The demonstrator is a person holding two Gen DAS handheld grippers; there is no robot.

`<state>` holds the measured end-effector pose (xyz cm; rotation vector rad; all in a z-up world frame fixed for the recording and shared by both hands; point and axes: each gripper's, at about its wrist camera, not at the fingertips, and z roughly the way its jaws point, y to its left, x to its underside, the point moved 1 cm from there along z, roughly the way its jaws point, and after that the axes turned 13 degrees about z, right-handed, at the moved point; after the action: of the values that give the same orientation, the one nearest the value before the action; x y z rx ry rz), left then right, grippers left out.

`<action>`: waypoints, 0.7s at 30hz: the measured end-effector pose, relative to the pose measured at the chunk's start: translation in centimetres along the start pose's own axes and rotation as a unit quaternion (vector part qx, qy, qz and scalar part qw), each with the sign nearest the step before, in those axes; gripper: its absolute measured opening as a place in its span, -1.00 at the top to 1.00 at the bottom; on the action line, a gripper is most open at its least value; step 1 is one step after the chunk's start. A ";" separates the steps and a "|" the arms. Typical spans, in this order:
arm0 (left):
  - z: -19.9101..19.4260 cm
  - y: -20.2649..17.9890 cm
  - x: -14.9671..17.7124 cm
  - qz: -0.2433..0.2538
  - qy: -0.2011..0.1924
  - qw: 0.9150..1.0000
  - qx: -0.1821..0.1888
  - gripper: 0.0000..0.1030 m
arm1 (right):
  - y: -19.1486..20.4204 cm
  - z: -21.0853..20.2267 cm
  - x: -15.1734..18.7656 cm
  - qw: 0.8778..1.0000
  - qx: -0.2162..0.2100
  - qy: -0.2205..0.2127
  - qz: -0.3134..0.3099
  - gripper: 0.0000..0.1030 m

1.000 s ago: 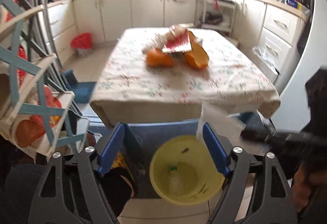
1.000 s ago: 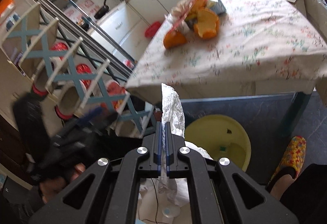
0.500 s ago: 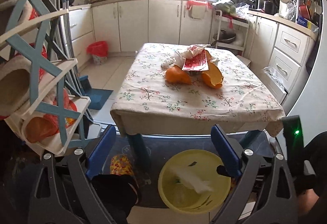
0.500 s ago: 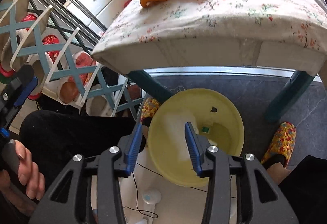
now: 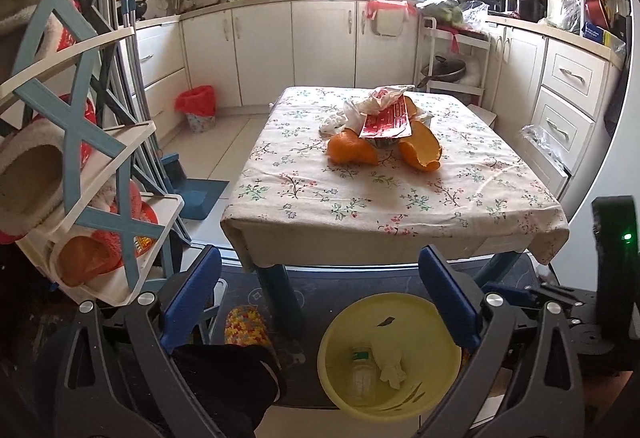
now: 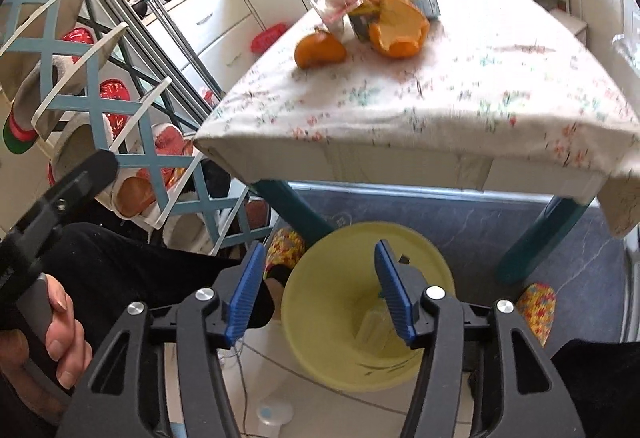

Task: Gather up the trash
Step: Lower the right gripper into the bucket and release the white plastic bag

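A yellow bin (image 5: pixel 390 354) stands on the floor in front of the table and holds a white tissue (image 5: pixel 390 362) and a small bottle (image 5: pixel 362 368). It also shows in the right wrist view (image 6: pixel 344 318). A trash pile of orange peels (image 5: pixel 352 150), a red wrapper (image 5: pixel 386 122) and white paper (image 5: pixel 340 116) lies on the flowered tablecloth (image 5: pixel 360 198). In the right wrist view the peels (image 6: pixel 400 32) sit at the table's far side. My left gripper (image 5: pixel 320 302) is open and empty above the bin. My right gripper (image 6: pixel 320 286) is open and empty over the bin.
A blue and white shoe rack (image 5: pixel 80 158) with slippers stands to the left. A blue dustpan (image 5: pixel 196 194) and a red-lined bin (image 5: pixel 198 108) are on the floor beyond it. Cabinets (image 5: pixel 320 46) line the back and right walls. Teal table legs (image 6: pixel 292 206) flank the yellow bin.
My right gripper, shut on the white tissue a second ago, opened and dropped it into the yellow bin. Both grippers have since risen, bringing the table more into view.
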<state>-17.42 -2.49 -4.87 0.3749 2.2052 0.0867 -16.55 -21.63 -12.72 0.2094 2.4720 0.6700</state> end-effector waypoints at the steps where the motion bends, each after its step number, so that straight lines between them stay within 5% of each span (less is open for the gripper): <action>1: 0.0 0.0 0.0 0.001 0.001 1.000 -0.001 -0.84 | 0.2 -0.2 0.0 1.000 0.002 -0.007 -0.005 -0.11; 21: 0.1 -0.1 0.1 0.004 0.003 1.000 -0.006 -0.84 | 1.3 -2.7 -0.4 0.996 0.015 -0.079 -0.039 -0.15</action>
<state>-17.44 -2.57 -5.06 0.3766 2.2077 0.1038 -17.71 -21.80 -9.95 0.1708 2.3266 0.5612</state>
